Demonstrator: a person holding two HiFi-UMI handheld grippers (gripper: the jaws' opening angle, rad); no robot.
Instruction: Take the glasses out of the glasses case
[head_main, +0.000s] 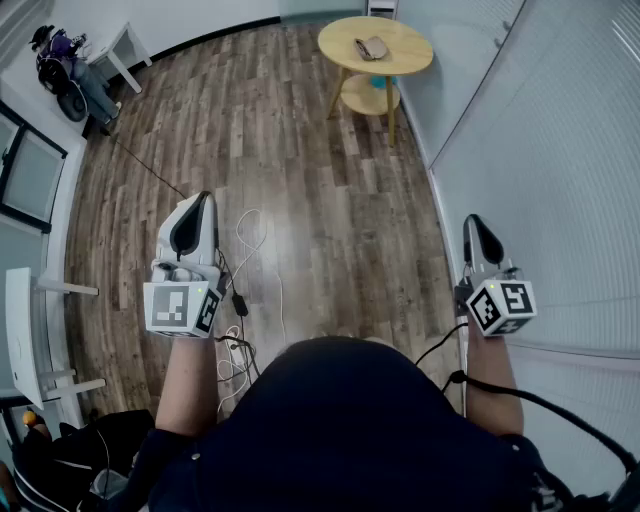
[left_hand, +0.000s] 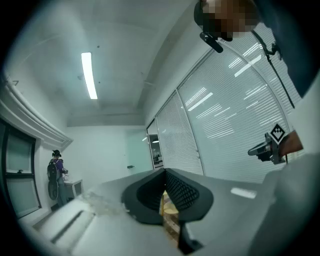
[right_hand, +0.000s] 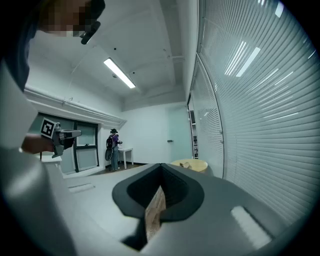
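Wooden floorboards (head_main: 300, 150) run toward a round yellow desk (head_main: 345, 40) at 12 o'clock, beside a wall of white blinds (head_main: 540, 150). On the desk lies the glasses case (head_main: 372, 47), closed and well apart from both tools. The left tool (head_main: 203, 200) at 9 o'clock and the right tool (head_main: 473, 222) at 3 o'clock both point toward the desk, each with its jaws pressed together on nothing. A white cable (head_main: 250, 240) lies on the floor between them.

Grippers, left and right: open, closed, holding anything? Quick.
Left gripper: closed, nothing between the jaws.
Right gripper: closed, nothing between the jaws.
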